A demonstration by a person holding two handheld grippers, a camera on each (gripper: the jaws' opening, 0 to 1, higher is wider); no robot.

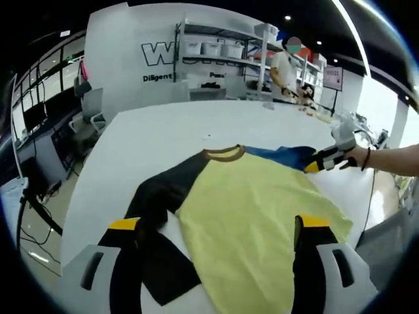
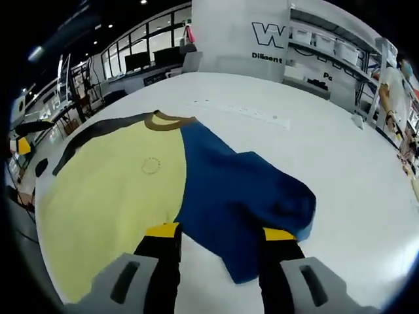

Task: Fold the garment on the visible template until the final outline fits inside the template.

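Observation:
A shirt lies flat on the white table (image 1: 150, 131): yellow body (image 1: 255, 209), brown collar (image 1: 224, 153), black sleeve (image 1: 160, 196) and blue sleeve (image 1: 288, 156). My left gripper (image 1: 219, 224) is open, its jaws wide apart over the shirt's near edge, one on the black sleeve and one on the yellow body. In the right gripper view the blue sleeve (image 2: 242, 190) is bunched and spreads between the jaws of my right gripper (image 2: 220, 233), which stands open over it. The left gripper view shows the right gripper (image 1: 325, 159) in a hand at the blue sleeve's end.
Shelves with white bins (image 1: 216, 49) and a standing person (image 1: 285, 72) are beyond the table's far end. Office chairs (image 1: 88, 114) and desks stand off the table's left side. The table edge (image 2: 39, 216) runs close to the shirt's yellow side.

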